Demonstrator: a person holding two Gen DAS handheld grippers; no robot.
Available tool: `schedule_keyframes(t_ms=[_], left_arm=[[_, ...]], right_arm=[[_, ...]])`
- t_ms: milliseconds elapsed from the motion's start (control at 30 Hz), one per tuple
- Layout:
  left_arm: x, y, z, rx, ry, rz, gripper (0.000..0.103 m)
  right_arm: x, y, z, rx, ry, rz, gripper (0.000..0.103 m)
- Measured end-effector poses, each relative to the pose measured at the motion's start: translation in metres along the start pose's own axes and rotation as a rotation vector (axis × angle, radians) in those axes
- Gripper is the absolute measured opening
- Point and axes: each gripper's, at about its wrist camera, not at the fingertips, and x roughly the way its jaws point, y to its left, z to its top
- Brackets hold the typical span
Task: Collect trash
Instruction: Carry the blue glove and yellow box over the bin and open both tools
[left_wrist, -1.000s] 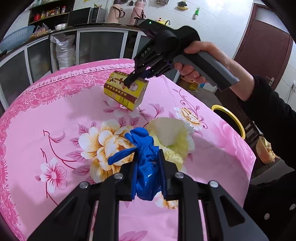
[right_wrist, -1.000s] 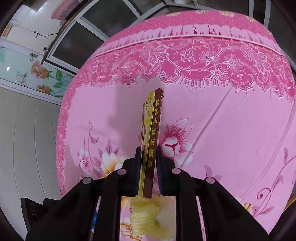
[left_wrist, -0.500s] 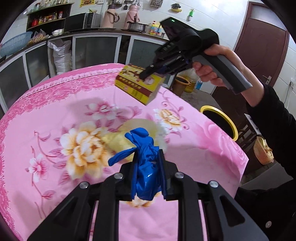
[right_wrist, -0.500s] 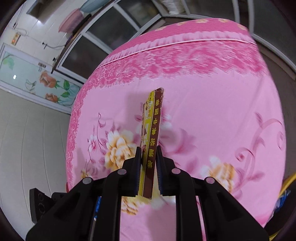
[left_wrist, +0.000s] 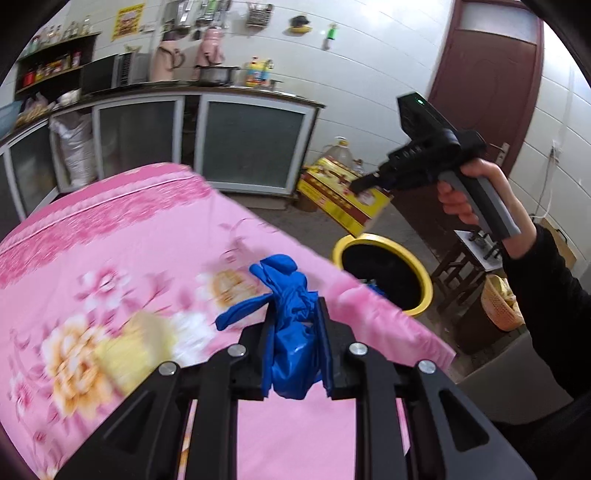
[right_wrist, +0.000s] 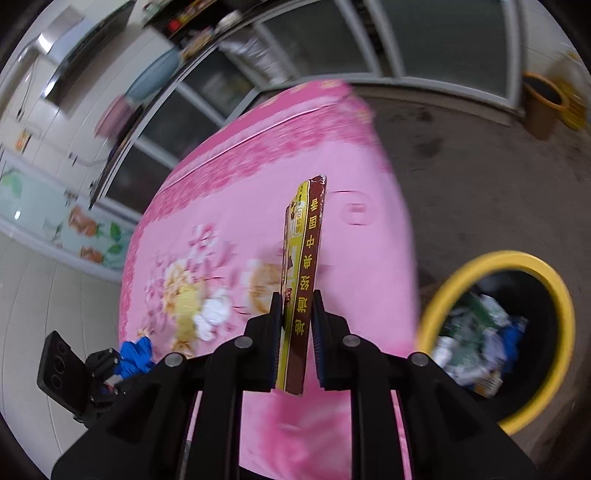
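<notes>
The left gripper (left_wrist: 291, 343) is pinching a crumpled blue glove (left_wrist: 290, 332) between its two fingers, above the pink flowered tablecloth (left_wrist: 122, 258) near the table edge. The right gripper (right_wrist: 297, 332) is pressed on a flat yellow and brown box (right_wrist: 301, 280), which stands on its edge between the fingers and sticks out forward. This box hangs beside the yellow-rimmed trash bin (right_wrist: 532, 266), which holds paper and blue trash.
</notes>
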Motion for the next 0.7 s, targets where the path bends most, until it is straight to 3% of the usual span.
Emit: schedule_keyframes(t_ms=[333, 700], left_arm=[[0.086, -0.088, 0.038, 0.085, 0.035, -0.157, 0.018], [0.167, -0.148, 0.052, 0.094, 0.109, -0.234, 0.018]], right_arm=[[-0.082, -0.118, -0.053, 0.133, -0.107, -0.081, 0.015], [-0.083, -0.2, -0.092, 0.238, -0.109, -0.101, 0.015]])
